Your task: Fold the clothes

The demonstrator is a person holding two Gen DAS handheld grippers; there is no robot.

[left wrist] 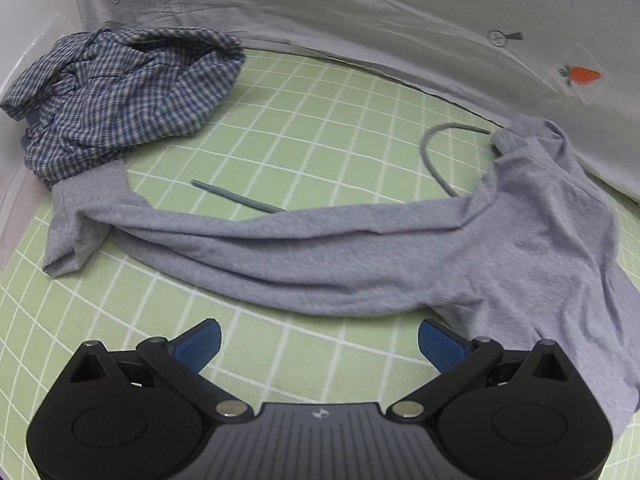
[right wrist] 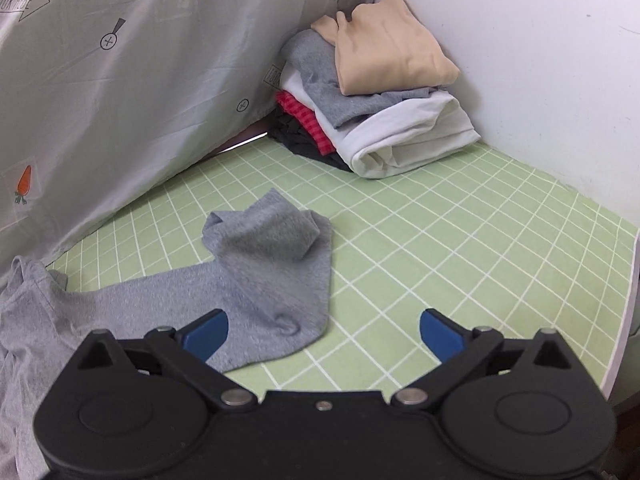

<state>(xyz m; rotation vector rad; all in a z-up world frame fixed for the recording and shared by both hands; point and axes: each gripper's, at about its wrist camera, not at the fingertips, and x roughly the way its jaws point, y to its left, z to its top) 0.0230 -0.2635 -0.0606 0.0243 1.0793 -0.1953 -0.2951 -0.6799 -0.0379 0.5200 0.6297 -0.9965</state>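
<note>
Left wrist view: grey sweatpants (left wrist: 360, 264) are seen spread loosely across the green gridded mat (left wrist: 280, 128), one leg stretched toward the left, the waist bunched at the right with a drawstring (left wrist: 430, 152) curling out of it. In the right wrist view the other leg (right wrist: 276, 272) is doubled back on itself near its cuff. The knit looks soft, matte and limp, so creases are likely to hold poorly and edges to sag when lifted.

A crumpled blue checked garment (left wrist: 120, 96) lies at the mat's far left corner, overlapping the leg's cuff; it appears thinner and crisper. A stack of folded clothes (right wrist: 376, 92) is kept in the far right corner against the white wall (right wrist: 520, 60), probably as the finished pile, out of the working area. A grey printed sheet (left wrist: 360, 20) hangs behind.

The left gripper (left wrist: 319, 340) is held with its blue pads apart above bare mat just before the trousers; the right gripper (right wrist: 324, 336) is likewise spread wide, one pad over the folded leg, nothing grasped.
</note>
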